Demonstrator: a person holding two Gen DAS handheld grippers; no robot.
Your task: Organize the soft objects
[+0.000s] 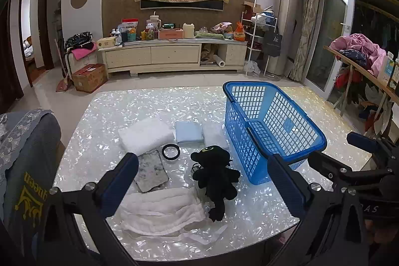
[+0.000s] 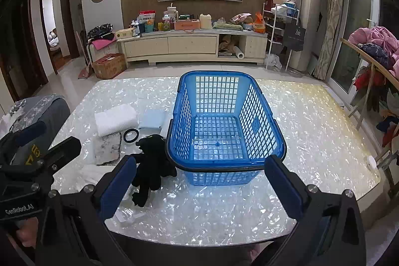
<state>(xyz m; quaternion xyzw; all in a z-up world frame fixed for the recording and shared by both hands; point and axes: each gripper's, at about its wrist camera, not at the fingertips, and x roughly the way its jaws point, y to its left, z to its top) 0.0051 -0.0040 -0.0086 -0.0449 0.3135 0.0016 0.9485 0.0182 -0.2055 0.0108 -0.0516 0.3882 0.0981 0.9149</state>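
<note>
Here, both tools hang spread wide and empty above the near edge of the pearly shell-patterned table [image 1: 104, 104]: left gripper [image 1: 202, 181] over the black plush toy [image 1: 214, 173], right gripper [image 2: 199, 181] facing the empty blue plastic lattice basket [image 2: 224, 153]. The toy lies beside the basket's left wall, on a rumpled white cloth [image 1: 159, 211]; folded white towel [image 1: 146, 135] and pale blue folded cloth [image 1: 188, 131] beyond. Likely best: pinch the plush body mid-torso, lift clear of the cloth, then over the rim.
</note>
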